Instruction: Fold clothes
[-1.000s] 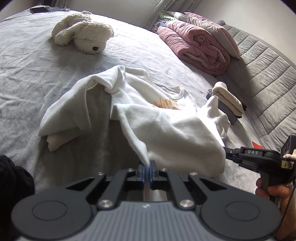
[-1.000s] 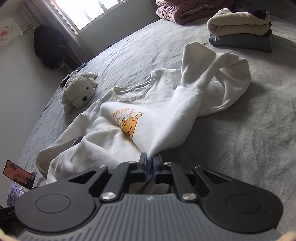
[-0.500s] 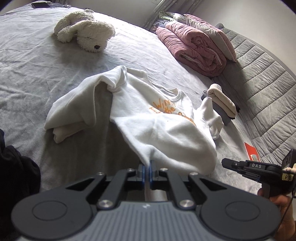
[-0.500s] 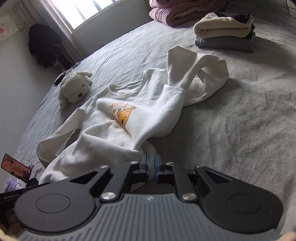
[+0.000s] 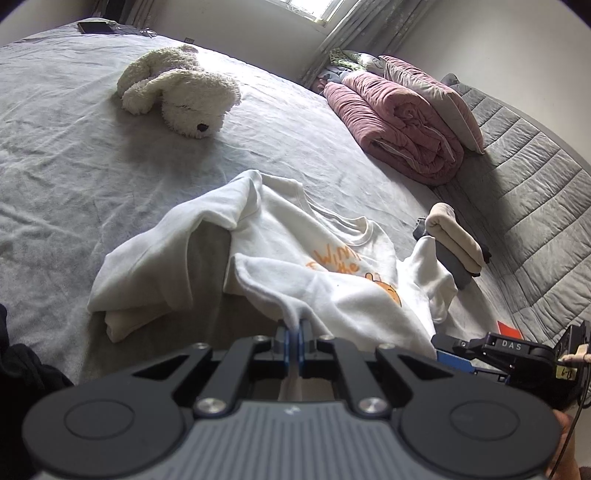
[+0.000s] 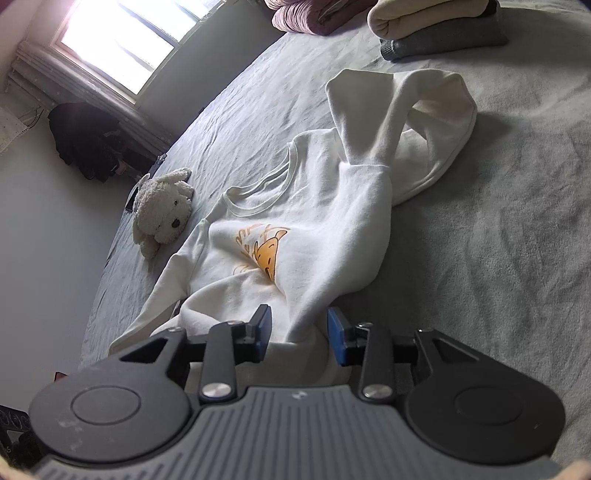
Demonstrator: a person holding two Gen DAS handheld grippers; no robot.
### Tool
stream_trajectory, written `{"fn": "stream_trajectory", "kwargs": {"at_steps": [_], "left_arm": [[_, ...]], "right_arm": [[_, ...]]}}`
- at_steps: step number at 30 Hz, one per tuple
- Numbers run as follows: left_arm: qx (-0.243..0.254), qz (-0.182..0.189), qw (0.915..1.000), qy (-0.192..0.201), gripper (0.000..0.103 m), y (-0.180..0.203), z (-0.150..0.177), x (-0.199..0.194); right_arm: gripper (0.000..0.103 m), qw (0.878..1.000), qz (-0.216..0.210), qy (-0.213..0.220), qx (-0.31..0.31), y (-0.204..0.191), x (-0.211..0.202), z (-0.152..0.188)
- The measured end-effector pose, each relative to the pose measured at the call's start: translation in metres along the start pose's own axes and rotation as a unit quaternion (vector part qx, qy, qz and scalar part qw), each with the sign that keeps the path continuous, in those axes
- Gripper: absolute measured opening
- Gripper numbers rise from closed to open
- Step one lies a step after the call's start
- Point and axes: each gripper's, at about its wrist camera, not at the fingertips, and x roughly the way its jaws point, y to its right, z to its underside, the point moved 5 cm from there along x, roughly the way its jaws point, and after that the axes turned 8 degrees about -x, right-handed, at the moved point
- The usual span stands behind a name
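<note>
Left wrist view: the left gripper [image 5: 294, 341] pinches a bunched corner of the white sweatshirt's [image 5: 295, 258] hem, its blue pads pressed together on the cloth with no gap showing. The sweatshirt lies spread and rumpled on the grey bed [image 5: 74, 155], orange lettering and a cartoon print facing up, one sleeve folded back in a heap on the side nearest the stuffed dog [image 5: 181, 98]. Beyond the sweatshirt's other sleeve sits a stack of folded clothes [image 5: 454, 247], cream on top of dark grey, and farther off a rolled pink quilt [image 5: 399, 122] rests against the padded headboard [image 5: 535, 206]. The right gripper [image 5: 441, 341] shows at the sweatshirt's near edge.

Right wrist view: the right gripper [image 6: 299, 332] stands with its jaws spread wide, a fold of the sweatshirt's [image 6: 314, 221] lower hem lying loose between the blue pads and touching neither clearly. The stuffed dog [image 6: 162, 218] lies just beyond the sweatshirt's far sleeve, with the window [image 6: 122, 40] behind it. The folded stack [image 6: 436, 26] sits past the raised sleeve loop.
</note>
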Motion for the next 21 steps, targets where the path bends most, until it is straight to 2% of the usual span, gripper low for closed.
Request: {"fn": "stream_trajectory", "kwargs": {"at_steps": [4,5,7,8,13,21], "left_arm": [[0.000,-0.010,0.9999,0.003,0.004,0.000,-0.004,0.006],[0.001,-0.012,0.9999,0.005,0.004,-0.001,-0.005,0.006],[0.002,-0.021,0.9997,0.013,0.004,-0.002,-0.009,0.006],[0.003,-0.027,0.9995,0.019,0.004,-0.003,-0.010,0.005],[-0.006,-0.047,0.9982,0.037,0.004,-0.014,-0.016,0.000],[-0.040,-0.068,0.9957,0.049,0.004,-0.036,-0.031,0.001]], "right_arm": [[0.036,1.000,-0.010,0.004,0.005,-0.002,0.011,-0.005],[0.026,1.000,-0.011,0.007,0.001,-0.003,0.013,-0.008],[0.013,1.000,-0.008,0.016,-0.012,-0.007,0.016,-0.016],[0.011,1.000,-0.004,0.020,-0.019,-0.010,0.017,-0.021],[0.008,0.997,0.031,0.034,-0.057,-0.031,0.023,-0.046],[0.008,0.990,0.053,0.049,-0.123,-0.074,0.057,-0.078]]}}
